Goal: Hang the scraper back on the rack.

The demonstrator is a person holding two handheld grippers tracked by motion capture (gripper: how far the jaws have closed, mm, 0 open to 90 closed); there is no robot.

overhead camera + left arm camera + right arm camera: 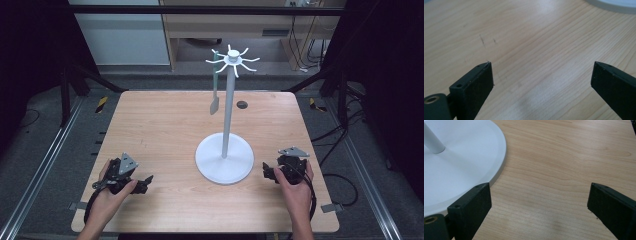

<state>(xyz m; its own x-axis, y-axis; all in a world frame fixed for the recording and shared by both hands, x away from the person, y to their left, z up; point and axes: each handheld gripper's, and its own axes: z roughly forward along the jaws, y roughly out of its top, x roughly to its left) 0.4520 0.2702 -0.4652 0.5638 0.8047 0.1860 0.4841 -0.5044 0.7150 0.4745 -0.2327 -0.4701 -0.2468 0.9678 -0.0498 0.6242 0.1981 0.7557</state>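
Note:
A white utensil stand (pixel 227 115) rises from a round base (pixel 223 161) at the middle of the wooden table (pixel 165 120). Its top carries a ring of hooks (pixel 233 60), and a grey-green spatula (pixel 215 87) hangs from a hook on the left. My left gripper (pixel 142 183) rests near the front left, open, with bare wood between its jaws (pixel 542 65). The right gripper (pixel 270 173) sits just right of the base, also open and holding nothing (pixel 539 186). In the right gripper view the base (pixel 461 162) and the foot of the pole (pixel 432 142) lie at the left.
A small dark round hole (pixel 242 104) marks the table behind the stand. Black frame posts (pixel 65 95) stand at the table's far corners, with cables (pixel 345 180) on the floor at the right. The white base edge (pixel 614 5) shows at the top right of the left gripper view.

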